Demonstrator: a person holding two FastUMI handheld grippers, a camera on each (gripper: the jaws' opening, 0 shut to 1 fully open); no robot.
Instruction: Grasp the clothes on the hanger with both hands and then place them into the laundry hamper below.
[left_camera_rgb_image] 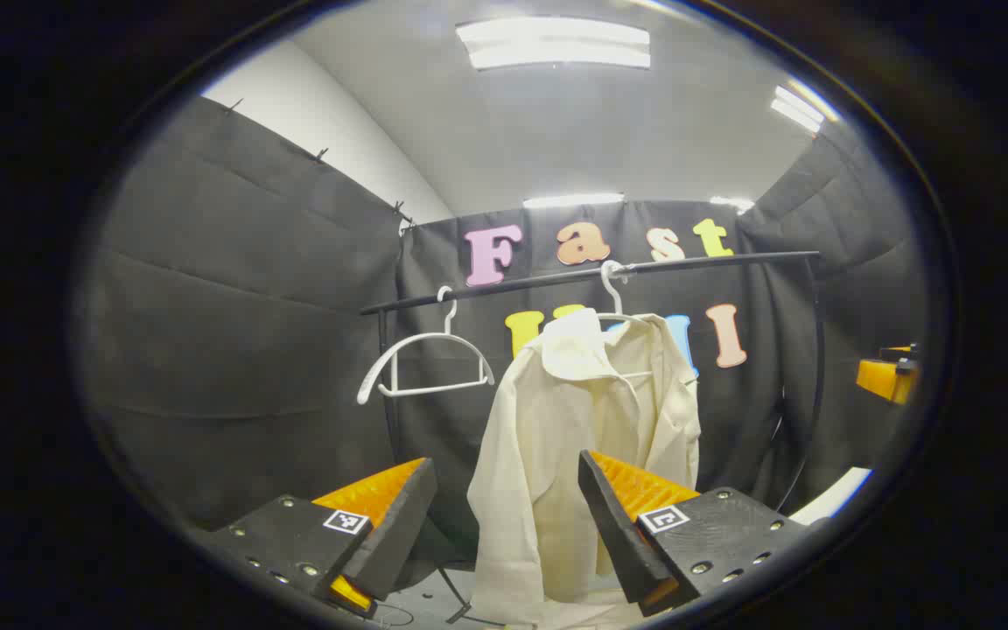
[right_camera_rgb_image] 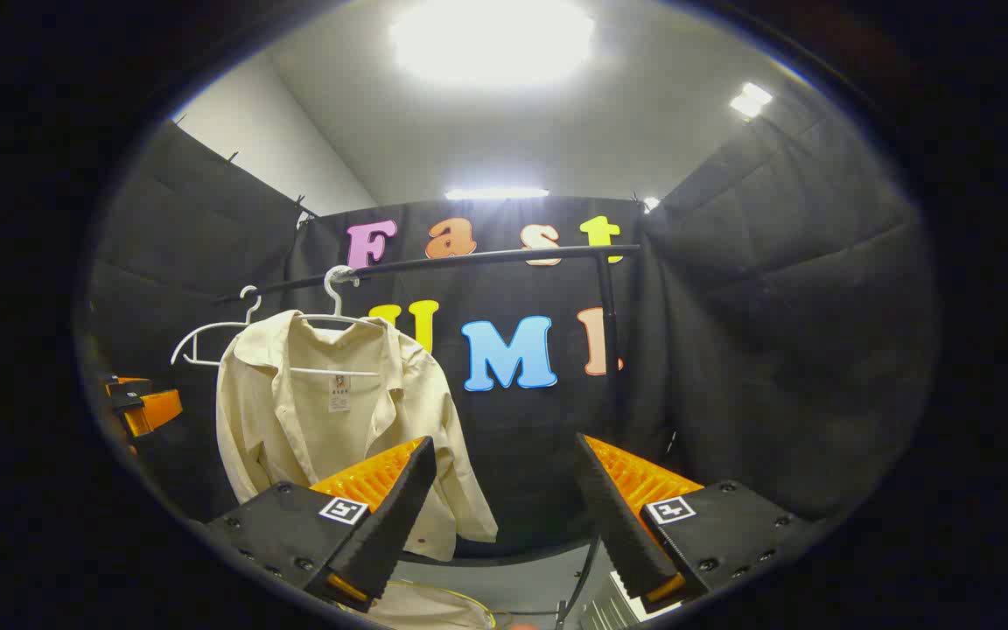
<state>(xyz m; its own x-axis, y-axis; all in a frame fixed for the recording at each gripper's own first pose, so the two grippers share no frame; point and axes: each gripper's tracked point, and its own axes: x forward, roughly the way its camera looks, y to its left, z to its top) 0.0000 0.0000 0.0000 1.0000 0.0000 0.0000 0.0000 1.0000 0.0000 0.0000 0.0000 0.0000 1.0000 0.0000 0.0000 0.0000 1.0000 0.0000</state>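
A cream shirt (left_camera_rgb_image: 587,420) hangs on a white hanger (left_camera_rgb_image: 613,284) from a black rail (left_camera_rgb_image: 714,261); its front hangs unbuttoned (right_camera_rgb_image: 329,411). My left gripper (left_camera_rgb_image: 508,516) is open, short of the shirt and level with its lower half, nothing between the fingers. My right gripper (right_camera_rgb_image: 504,516) is open too, to the right of the shirt and apart from it. Each gripper shows at the edge of the other's view: the right gripper (left_camera_rgb_image: 889,376) and the left gripper (right_camera_rgb_image: 141,407). A pale rim (right_camera_rgb_image: 460,608), perhaps the hamper's, lies low under the shirt.
An empty white hanger (left_camera_rgb_image: 421,359) hangs on the rail left of the shirt (right_camera_rgb_image: 206,337). The rack's upright post (right_camera_rgb_image: 609,332) stands at the right, with its dark base bar (right_camera_rgb_image: 504,547) below. A white ribbed object (right_camera_rgb_image: 613,604) sits at the bottom right.
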